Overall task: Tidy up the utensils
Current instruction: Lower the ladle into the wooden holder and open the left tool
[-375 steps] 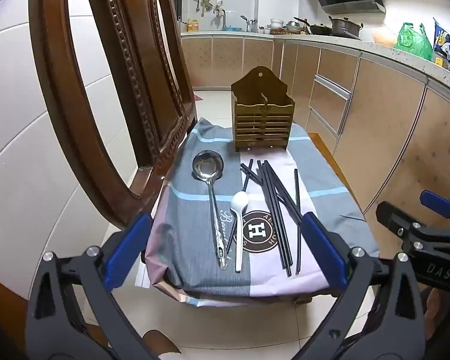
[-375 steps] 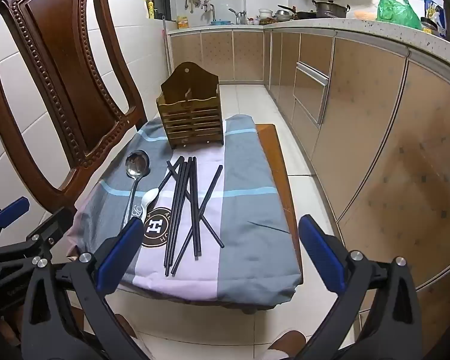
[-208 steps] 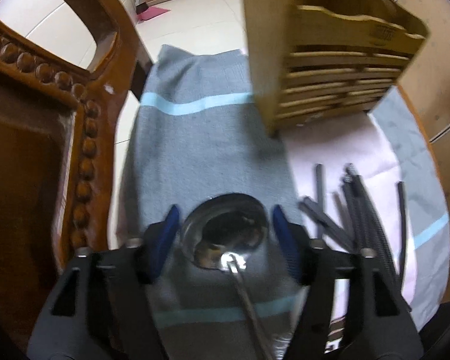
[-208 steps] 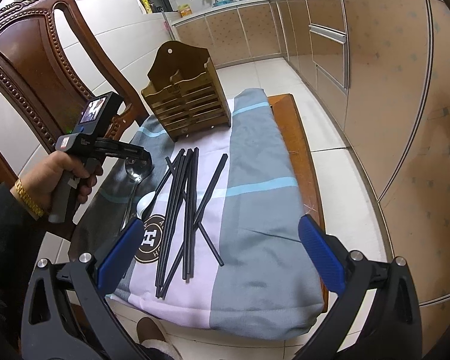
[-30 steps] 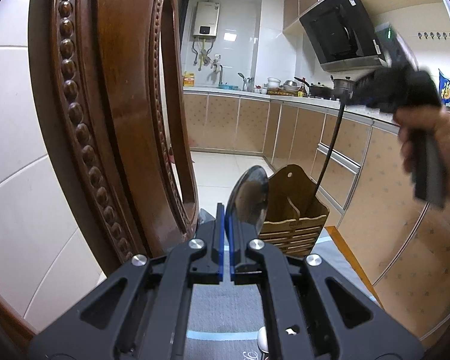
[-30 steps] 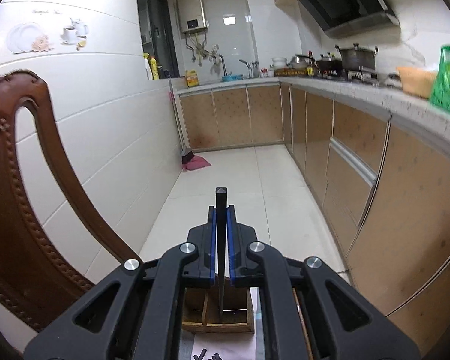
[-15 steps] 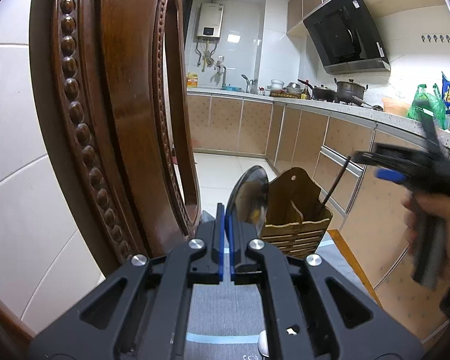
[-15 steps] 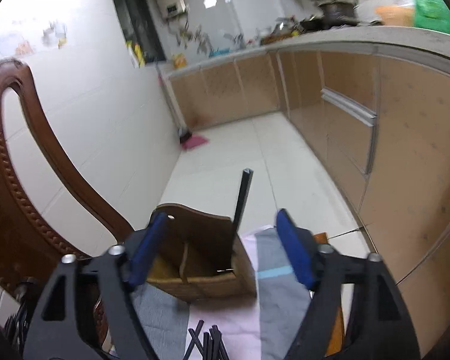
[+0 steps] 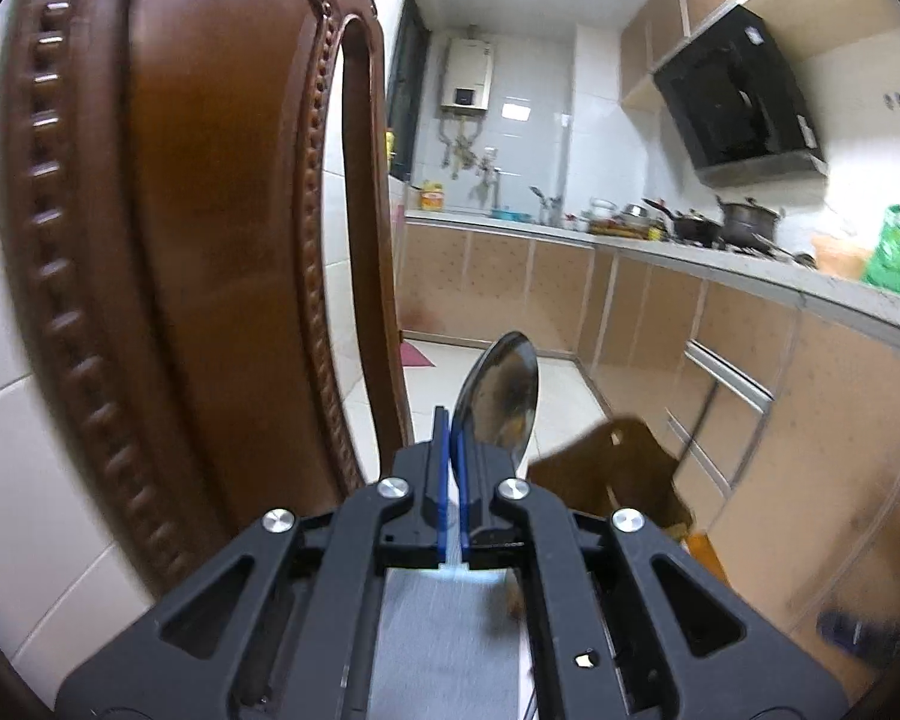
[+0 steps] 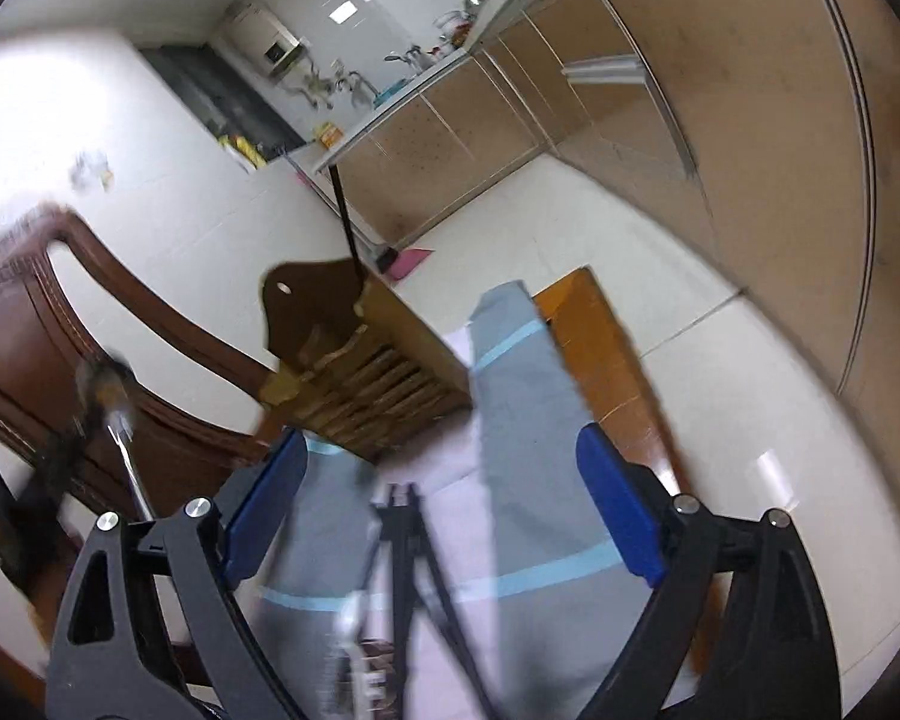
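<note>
My left gripper [image 9: 455, 450] is shut on the steel ladle [image 9: 501, 399], bowl up, left of and above the wooden utensil holder [image 9: 618, 480]. In the right wrist view the holder [image 10: 360, 360] stands on the cloth-covered stool [image 10: 510, 408] with one black chopstick [image 10: 345, 222] upright in it. My right gripper [image 10: 444, 510] is open and empty, above the loose black chopsticks [image 10: 414, 552] on the cloth. The ladle and left gripper show blurred at the left of that view [image 10: 111, 414].
A carved wooden chair back [image 9: 198, 240] stands close on the left. Kitchen cabinets [image 9: 750, 360] and counter run along the right. A white spoon [image 10: 348, 618] lies on the cloth beside the chopsticks. The stool's bare wooden edge [image 10: 600, 330] is on the right.
My right gripper has let go of the chopstick into the holder, opened and swung back down over the cloth. My left gripper with the ladle has shifted slightly nearer the holder.
</note>
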`<state>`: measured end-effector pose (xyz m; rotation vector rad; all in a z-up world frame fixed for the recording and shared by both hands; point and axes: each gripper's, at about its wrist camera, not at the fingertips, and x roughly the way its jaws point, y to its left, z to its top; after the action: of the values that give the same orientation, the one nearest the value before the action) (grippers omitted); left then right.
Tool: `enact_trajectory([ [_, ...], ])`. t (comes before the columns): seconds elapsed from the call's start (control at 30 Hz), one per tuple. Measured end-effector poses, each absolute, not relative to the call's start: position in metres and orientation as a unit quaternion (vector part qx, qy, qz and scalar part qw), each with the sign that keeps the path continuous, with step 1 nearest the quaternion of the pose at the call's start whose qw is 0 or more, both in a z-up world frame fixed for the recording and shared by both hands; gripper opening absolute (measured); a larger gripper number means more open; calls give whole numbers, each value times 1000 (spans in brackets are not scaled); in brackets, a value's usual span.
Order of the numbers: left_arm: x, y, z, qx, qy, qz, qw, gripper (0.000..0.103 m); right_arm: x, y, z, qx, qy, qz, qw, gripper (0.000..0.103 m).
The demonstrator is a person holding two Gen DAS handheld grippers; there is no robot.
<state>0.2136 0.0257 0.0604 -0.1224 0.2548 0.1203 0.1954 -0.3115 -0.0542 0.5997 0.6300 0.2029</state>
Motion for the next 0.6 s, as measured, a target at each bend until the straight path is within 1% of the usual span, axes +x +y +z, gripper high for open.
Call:
enact_trajectory([
  [0.1,245,18,69,-60,109,84,989,2,199,-316,-58,309,309,109,893,89],
  [0.17,265,16,74,-65,99,95,988,2,204,-311,-56,293,312,117,896,89],
  [0.37,313,19,85,-85,69,121,987,2,216,-272,-33,151,273,147,939,89],
  [0.5,328,22,93,-96,40,140,985,2,226,-271,-42,186,295,161,923,89],
  [0.6,335,21,91,-93,9,158,983,2,229,-272,-46,184,298,155,924,89],
])
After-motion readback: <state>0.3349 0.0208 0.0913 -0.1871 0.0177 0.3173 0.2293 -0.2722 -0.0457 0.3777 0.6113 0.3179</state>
